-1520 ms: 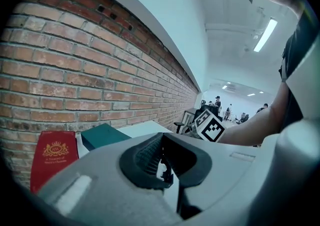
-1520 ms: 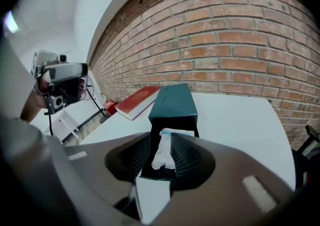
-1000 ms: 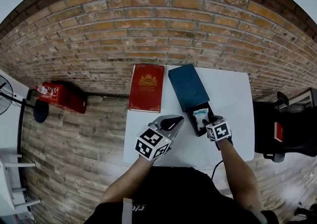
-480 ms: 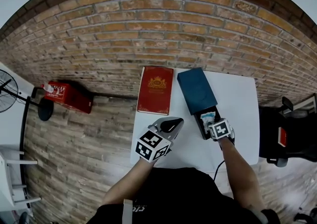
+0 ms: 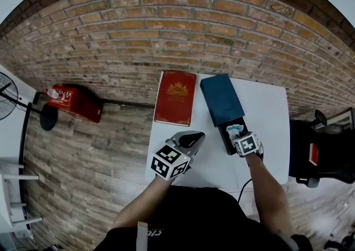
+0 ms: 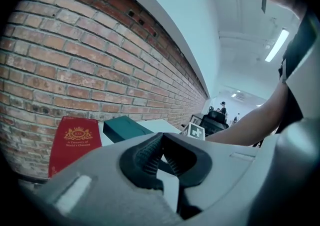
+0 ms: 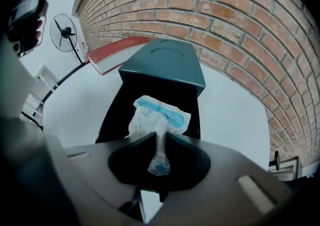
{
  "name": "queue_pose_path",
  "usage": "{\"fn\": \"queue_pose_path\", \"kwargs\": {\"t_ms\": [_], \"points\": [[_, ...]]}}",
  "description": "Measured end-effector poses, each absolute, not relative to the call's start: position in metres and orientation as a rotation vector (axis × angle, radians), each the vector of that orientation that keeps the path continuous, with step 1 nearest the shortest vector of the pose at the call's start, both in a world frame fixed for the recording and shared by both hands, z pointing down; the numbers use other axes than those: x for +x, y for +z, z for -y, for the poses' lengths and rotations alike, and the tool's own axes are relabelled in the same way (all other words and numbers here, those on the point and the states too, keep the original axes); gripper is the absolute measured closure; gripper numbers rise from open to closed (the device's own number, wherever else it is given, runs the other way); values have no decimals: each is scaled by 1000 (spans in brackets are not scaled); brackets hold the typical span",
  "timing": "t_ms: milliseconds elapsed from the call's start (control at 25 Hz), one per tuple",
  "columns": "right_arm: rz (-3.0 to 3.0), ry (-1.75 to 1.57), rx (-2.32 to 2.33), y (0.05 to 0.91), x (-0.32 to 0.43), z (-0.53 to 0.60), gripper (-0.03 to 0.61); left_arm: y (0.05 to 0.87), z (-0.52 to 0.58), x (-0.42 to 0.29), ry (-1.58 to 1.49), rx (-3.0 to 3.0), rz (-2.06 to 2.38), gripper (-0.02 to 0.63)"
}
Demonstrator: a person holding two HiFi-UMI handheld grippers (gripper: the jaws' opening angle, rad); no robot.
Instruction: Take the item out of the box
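A teal box (image 5: 221, 99) lies on the white table (image 5: 269, 133), its black inner tray (image 7: 111, 120) slid out toward me. A crumpled white and blue packet (image 7: 159, 119) rises from the tray. My right gripper (image 7: 160, 137) points steeply down over the tray (image 5: 227, 143); its jaws have just been closing and now pinch the packet's lower end, which hangs between the pads. In the head view the right gripper (image 5: 241, 134) sits at the tray's near end. My left gripper (image 5: 194, 136) hovers over the table's left front, shut (image 6: 162, 139), with nothing in it.
A red book (image 5: 176, 98) lies left of the box, partly over the table's far edge. On the brick floor to the left are a red case (image 5: 72, 104) and a fan (image 5: 6, 99). A black chair (image 5: 319, 152) stands right of the table.
The right gripper's jaws have closed on the packet, which now stands up out of the tray. The left gripper has shifted slightly.
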State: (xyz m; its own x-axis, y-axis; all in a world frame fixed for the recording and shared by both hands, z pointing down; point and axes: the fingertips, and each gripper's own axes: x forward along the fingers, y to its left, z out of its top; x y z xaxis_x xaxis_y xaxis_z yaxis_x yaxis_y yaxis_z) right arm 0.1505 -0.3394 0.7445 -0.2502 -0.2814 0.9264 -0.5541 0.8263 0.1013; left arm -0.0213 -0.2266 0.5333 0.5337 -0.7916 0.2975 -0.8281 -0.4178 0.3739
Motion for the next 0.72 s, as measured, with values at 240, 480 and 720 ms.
{"fn": "queue_pose_path", "kwargs": {"t_ms": [240, 480, 720], "points": [[1937, 362, 684, 729, 151, 334, 534, 525, 228, -17, 114, 2327, 1307, 607], [2037, 355, 708, 699, 154, 337, 534, 515, 236, -13, 109, 2349, 1305, 607], [2140, 392, 764, 666, 155, 344, 534, 497, 248, -9, 110, 2393, 1309, 607]]}}
